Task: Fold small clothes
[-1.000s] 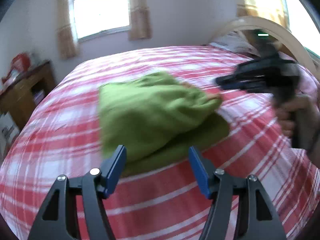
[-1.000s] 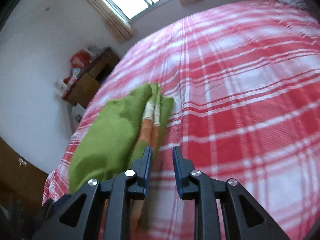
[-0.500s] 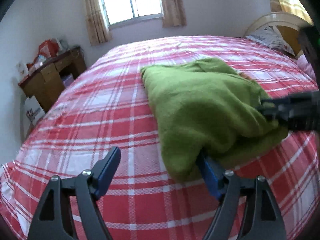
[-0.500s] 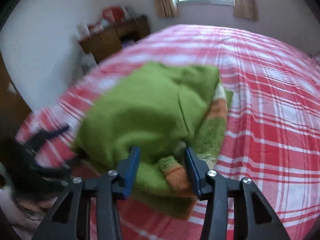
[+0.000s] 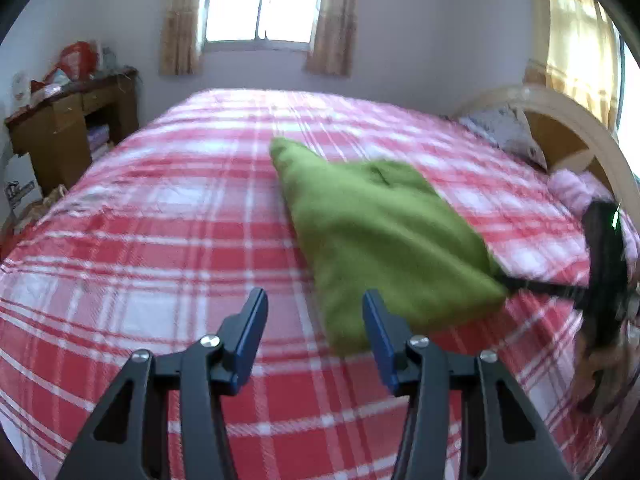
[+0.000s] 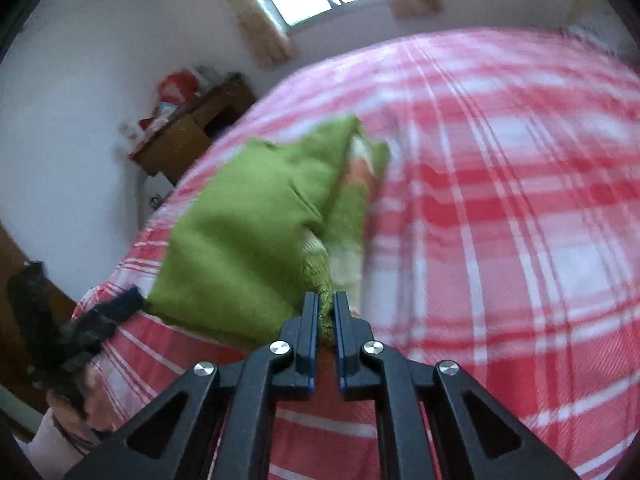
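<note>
The folded green knit garment with an orange-and-white striped band [image 6: 248,232] lies on the red-and-white plaid bedspread [image 5: 160,248]. The right gripper [image 6: 326,312] is clamped on its near edge. The left gripper [image 5: 316,332] stands wide apart, empty, just beside the garment's corner. One-sided pulling could drag the layers askew and undo the fold.

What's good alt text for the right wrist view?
The right gripper, jaws nearly shut, pinches a corner of a folded green garment lying on a red-and-white plaid bed. The left gripper shows at the garment's far-left corner.
</note>
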Demonstrator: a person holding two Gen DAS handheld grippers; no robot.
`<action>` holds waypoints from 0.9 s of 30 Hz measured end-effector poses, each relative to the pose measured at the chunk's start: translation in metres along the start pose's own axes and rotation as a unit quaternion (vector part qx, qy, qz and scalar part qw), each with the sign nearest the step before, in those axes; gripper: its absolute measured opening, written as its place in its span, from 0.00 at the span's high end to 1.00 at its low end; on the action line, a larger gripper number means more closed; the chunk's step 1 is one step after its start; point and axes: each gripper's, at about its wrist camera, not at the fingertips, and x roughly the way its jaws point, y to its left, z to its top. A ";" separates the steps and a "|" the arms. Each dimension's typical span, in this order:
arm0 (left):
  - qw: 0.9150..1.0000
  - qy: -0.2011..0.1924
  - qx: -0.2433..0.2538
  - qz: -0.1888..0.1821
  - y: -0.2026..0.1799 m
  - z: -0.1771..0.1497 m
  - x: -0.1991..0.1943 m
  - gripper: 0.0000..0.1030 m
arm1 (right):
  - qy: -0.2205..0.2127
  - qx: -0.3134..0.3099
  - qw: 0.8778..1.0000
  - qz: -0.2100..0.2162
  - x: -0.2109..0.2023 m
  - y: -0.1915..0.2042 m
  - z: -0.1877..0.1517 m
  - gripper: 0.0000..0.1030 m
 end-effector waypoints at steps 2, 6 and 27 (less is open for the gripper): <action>1.000 -0.004 -0.006 0.012 0.001 0.009 0.003 0.50 | -0.002 0.001 1.000 -0.004 -0.002 0.000 0.000 0.94; 0.999 -0.002 -0.011 0.037 -0.001 0.034 0.020 0.49 | 0.008 -0.019 1.000 -0.012 -0.008 0.013 0.008 0.94; 0.991 0.014 0.038 0.126 -0.063 0.034 0.096 0.36 | -0.036 -0.101 0.989 -0.099 0.073 0.043 0.074 0.94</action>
